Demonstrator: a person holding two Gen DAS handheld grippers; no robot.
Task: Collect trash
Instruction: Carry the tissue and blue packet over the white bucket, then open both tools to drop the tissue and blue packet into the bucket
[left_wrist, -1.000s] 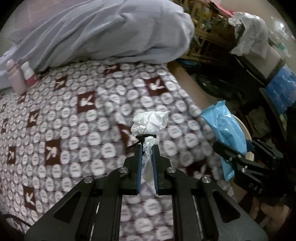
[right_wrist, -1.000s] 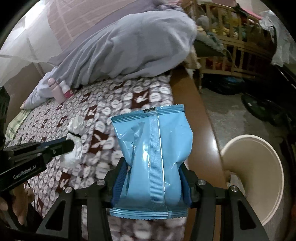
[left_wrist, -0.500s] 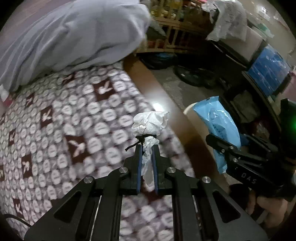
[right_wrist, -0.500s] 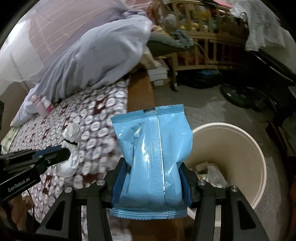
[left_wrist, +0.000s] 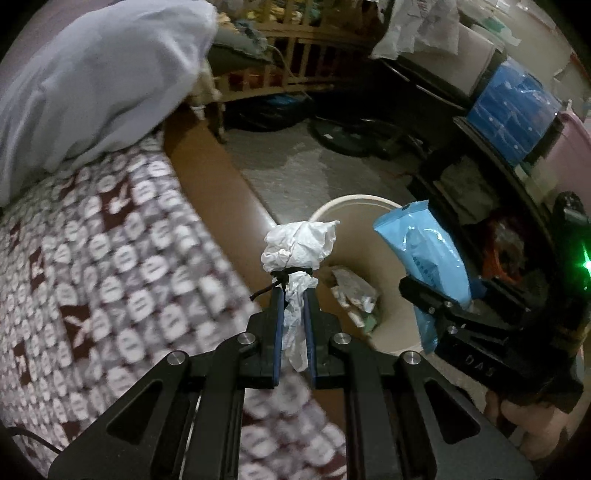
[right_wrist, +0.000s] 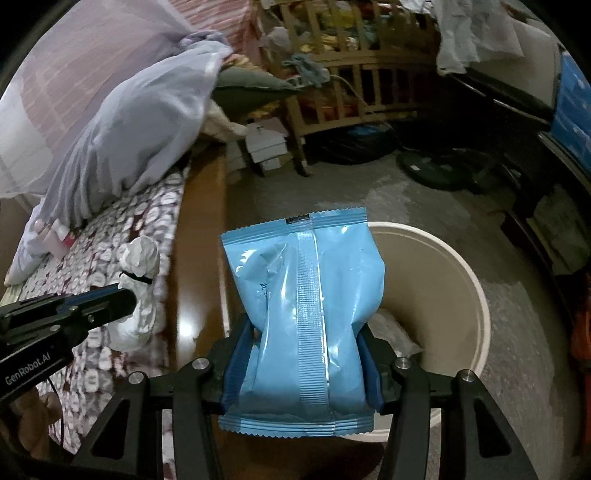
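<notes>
A second ago both of my views were filled with the patterned bedspread (left_wrist: 92, 266); now the cream bin (right_wrist: 476, 295) sits at centre right of the right wrist view and just right of centre in the left one, so both hands have swung off the bed toward it. In the left view the bin has come from behind the right gripper's load into plain sight, with some pale rubbish already lying inside.

My left gripper (left_wrist: 293, 295) is pinched nearly closed on the tail of a crumpled white tissue wad (left_wrist: 299, 247) tied with a black band; the wad stands above the fingertips, over the bed's brown edge at the bin's left rim. My right gripper (right_wrist: 301, 332) is clamped at a middling width on a puffy blue packet (right_wrist: 303, 295), which stands upright in the middle of its view, overlapping the bin's mouth.

I judge the carry nearly done: the packet looks ready to drop, while the tissue needs a little more travel to the right.
</notes>
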